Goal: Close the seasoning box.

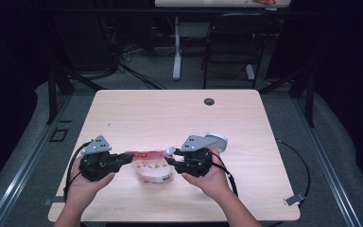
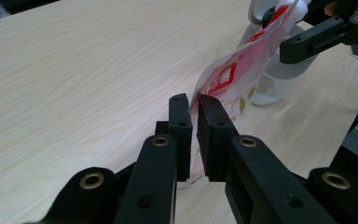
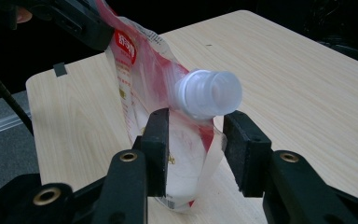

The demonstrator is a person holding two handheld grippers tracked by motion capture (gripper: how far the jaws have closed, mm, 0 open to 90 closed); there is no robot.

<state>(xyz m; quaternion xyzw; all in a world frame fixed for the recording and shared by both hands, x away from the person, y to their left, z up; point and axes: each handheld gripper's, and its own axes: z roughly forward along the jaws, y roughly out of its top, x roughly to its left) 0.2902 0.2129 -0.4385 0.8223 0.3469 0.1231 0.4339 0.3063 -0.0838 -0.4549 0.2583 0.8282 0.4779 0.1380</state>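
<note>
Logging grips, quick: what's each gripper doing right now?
Left gripper: shut on the clear red-printed plastic spout pouch.
Right gripper: open, jaws around the pouch below its white cap.

Dark room, black chair [image 1: 236,42], grey floor [image 1: 23,156]

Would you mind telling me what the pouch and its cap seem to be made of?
The pouch looks like thin, glossy, flexible plastic film: see-through in parts, creased, printed red. Its cap appears to be rigid, translucent white plastic with a ridged, moulded shape.

Bare tabletop [image 1: 170,113] beyond the pouch [image 1: 152,166]; white container [image 1: 217,140] crowds right.
</note>
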